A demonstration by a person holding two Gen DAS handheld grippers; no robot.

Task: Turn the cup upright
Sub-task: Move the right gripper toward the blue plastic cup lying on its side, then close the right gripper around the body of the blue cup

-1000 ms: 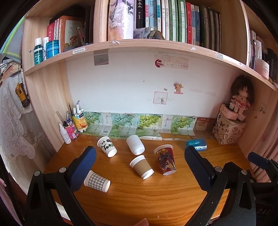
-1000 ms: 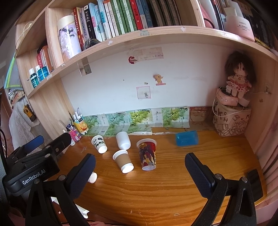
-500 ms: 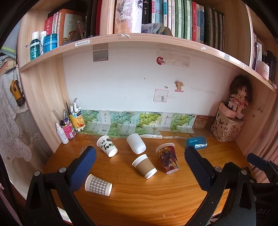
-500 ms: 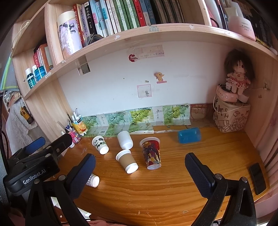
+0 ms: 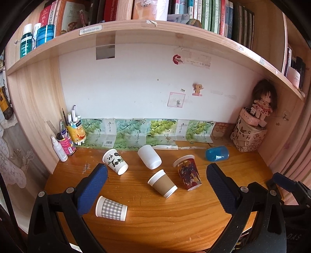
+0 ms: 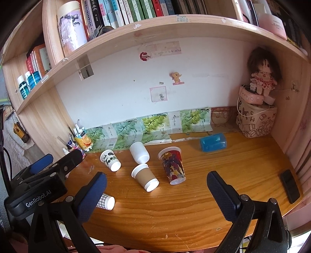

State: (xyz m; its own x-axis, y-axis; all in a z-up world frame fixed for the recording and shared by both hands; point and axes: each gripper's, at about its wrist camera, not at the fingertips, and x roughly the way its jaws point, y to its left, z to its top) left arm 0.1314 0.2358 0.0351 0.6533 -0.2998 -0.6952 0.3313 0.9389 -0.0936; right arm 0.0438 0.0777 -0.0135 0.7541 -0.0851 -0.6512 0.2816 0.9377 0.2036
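Task not begun. Five cups (image 5: 162, 183) lie tipped on the worktop (image 5: 175, 218); none upright. Left gripper (image 5: 155, 186) and right gripper (image 6: 156, 191): jaws released, holding nothing, hovering well short.

White letters on the black body of the left gripper (image 6: 37, 196) say "GenRobot.AI". The patterned brown bag (image 6: 255, 121) under the doll (image 6: 262, 72) has big letters on it, like H, C, U and M. The book spines (image 6: 124, 11) on the shelf carry writing, but it is too small to read. The red cup (image 6: 173, 165) has words near its rim, too blurry to make out.
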